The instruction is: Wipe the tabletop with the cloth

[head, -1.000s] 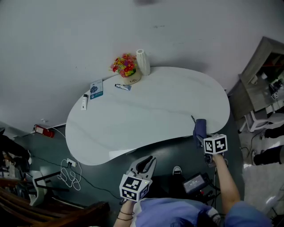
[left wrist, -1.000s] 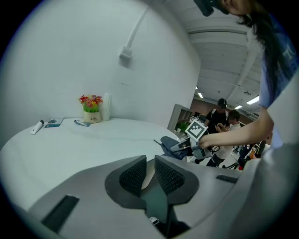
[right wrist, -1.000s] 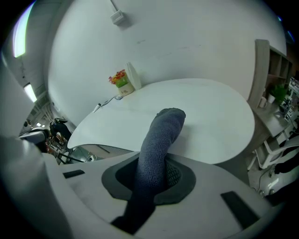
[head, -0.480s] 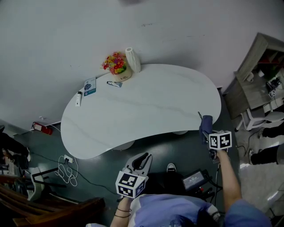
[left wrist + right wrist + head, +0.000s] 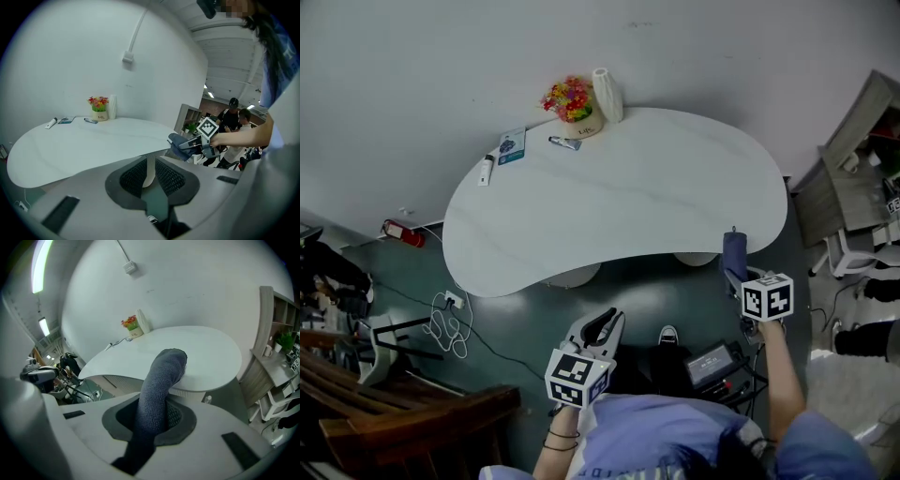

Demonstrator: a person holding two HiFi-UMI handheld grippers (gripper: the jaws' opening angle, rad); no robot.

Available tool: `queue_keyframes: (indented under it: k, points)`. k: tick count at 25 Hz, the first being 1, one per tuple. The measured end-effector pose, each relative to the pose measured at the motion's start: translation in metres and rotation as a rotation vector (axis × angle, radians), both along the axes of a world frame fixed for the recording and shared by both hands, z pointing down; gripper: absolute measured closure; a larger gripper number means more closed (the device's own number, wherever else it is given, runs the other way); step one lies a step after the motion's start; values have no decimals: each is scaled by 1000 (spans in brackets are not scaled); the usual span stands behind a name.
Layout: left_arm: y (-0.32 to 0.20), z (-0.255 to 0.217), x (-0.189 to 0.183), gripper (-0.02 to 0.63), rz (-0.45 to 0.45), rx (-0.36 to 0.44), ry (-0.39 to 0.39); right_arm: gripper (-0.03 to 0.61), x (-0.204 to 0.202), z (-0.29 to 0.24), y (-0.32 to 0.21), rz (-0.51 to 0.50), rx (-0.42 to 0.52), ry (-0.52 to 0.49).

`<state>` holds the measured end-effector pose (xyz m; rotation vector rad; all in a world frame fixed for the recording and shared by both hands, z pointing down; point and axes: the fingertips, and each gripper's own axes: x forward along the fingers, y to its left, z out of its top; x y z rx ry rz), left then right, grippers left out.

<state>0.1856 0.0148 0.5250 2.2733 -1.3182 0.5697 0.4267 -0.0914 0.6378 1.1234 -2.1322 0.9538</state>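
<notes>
Head view: the right gripper (image 5: 737, 272) holds the cloth (image 5: 733, 251) upright just off the near right edge of the tabletop (image 5: 619, 197), probably poised to start wiping. The left gripper (image 5: 605, 326) hangs over the floor, clear of the work

Left gripper view: its jaws seem narrowly apart, gripping nothing

Right gripper view: the jaws are clamped on the cloth, its free end curling toward the table rim
</notes>
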Motion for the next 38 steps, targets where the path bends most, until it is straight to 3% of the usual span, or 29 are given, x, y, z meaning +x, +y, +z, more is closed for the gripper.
queue_keyframes:
  k: [9, 19, 30, 38]
  points:
    - [41, 2, -37, 565, -51, -20, -27, 517, -37, -15, 48, -19, 4, -76]
    - [99, -31, -59, 565, 36, 84, 0, 517, -100, -57, 118, 9, 85, -130]
    - [236, -42, -141, 565, -3, 126, 88, 517, -176, -83, 275, 99, 117, -196]
    - [296, -40, -147, 565, 4, 137, 113, 517, -185, -90, 354, 90, 118, -173]
